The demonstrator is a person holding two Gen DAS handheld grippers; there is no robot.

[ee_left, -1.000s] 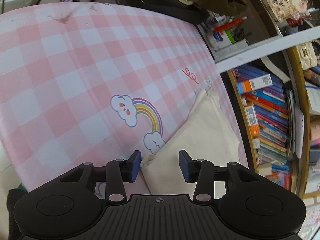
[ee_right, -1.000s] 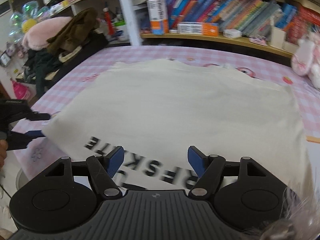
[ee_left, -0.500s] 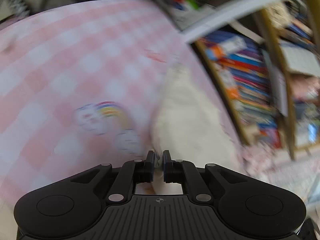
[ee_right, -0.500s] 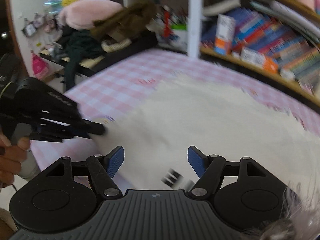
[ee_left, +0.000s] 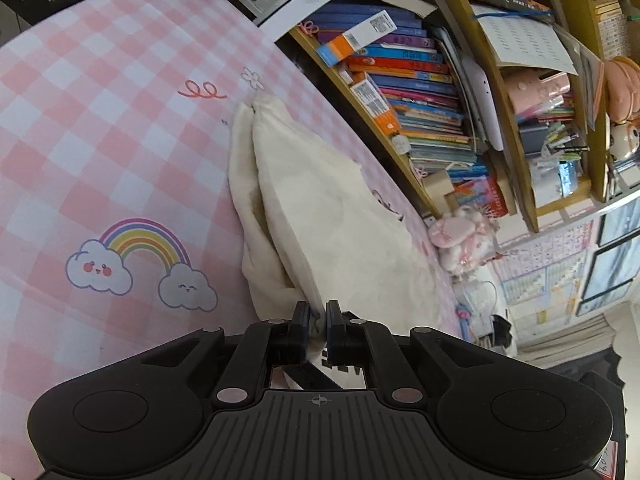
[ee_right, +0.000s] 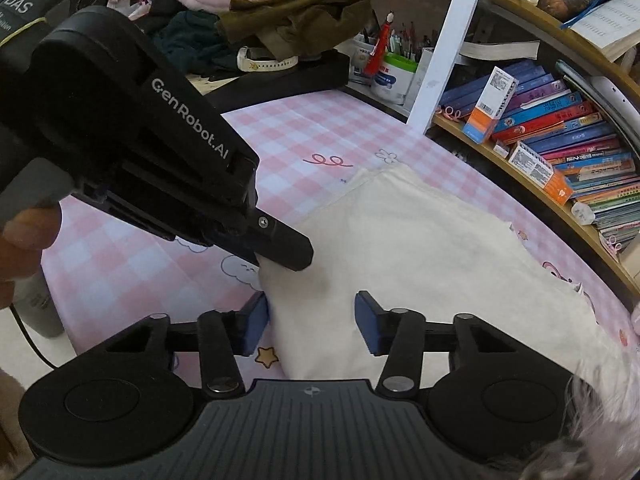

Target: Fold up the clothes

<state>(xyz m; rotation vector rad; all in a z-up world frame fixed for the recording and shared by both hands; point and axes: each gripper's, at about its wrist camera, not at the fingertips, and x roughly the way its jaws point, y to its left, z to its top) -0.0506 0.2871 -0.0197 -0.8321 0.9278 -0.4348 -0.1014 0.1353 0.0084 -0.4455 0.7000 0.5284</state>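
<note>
A cream T-shirt (ee_left: 336, 220) lies on the pink checked tablecloth (ee_left: 100, 100), its left side lifted and turned over the rest. My left gripper (ee_left: 317, 318) is shut on the shirt's near left corner and holds it raised. In the right wrist view the same left gripper (ee_right: 284, 252) crosses from the left, pinching the cream shirt (ee_right: 420, 248) by that corner. My right gripper (ee_right: 310, 320) is open, its blue pads straddling the shirt's near edge just below the held corner. The shirt's printed lettering is hidden under the fold.
A bookshelf (ee_right: 560, 152) full of books runs along the table's far side. Dark and olive clothes (ee_right: 296, 20) are piled on a black stand at the far left. A pink plush toy (ee_left: 460, 236) sits at the table's far end. A hand (ee_right: 20, 248) holds the left gripper.
My left gripper closed on the shirt's near left corner and lifted it rightward over the shirt. The black lettering went out of sight. My right gripper stayed open and moved left to the near edge.
</note>
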